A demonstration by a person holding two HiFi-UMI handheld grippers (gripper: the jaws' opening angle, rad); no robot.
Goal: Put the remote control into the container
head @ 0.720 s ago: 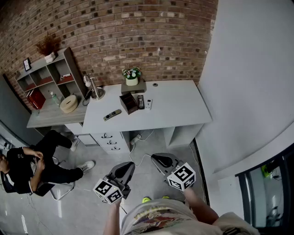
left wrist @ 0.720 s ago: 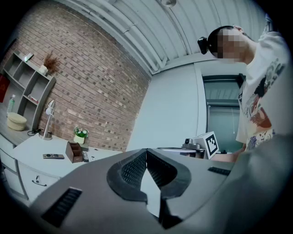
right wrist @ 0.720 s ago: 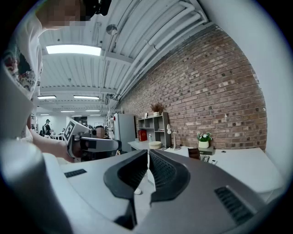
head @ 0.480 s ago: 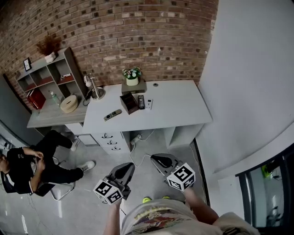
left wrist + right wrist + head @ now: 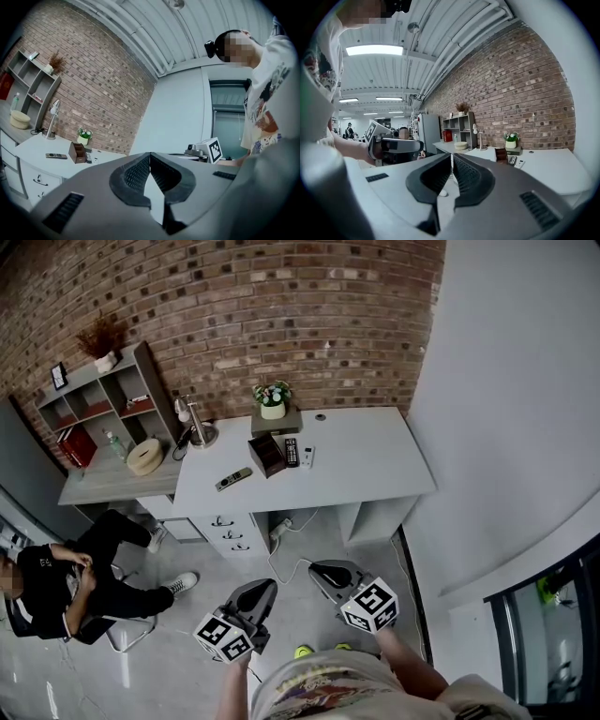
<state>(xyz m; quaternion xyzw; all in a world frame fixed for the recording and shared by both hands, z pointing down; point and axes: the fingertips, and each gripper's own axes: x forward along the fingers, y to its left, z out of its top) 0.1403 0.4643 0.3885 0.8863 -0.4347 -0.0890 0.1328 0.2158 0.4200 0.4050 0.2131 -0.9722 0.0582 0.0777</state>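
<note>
A grey remote control (image 5: 233,480) lies on the left part of the white desk (image 5: 356,465), left of a brown open container (image 5: 269,455). A black remote (image 5: 291,452) and a small white one (image 5: 307,457) lie just right of the container. Both grippers hang over the floor, well short of the desk. My left gripper (image 5: 263,586) is shut and empty, as is my right gripper (image 5: 317,567). In the left gripper view the jaws (image 5: 150,154) meet, with the grey remote control (image 5: 56,156) and container (image 5: 76,153) far off. The right gripper (image 5: 452,156) is also shut, facing the container (image 5: 501,155).
A potted plant (image 5: 273,397) and a lamp (image 5: 195,423) stand at the desk's back. A grey shelf unit (image 5: 98,404) and side counter lie to the left. A person (image 5: 66,577) sits on a chair at the left. Cables (image 5: 281,554) trail on the floor before the desk.
The desk has slid slightly down and right in the head view. Both grippers stay shut and keep about the same place.
</note>
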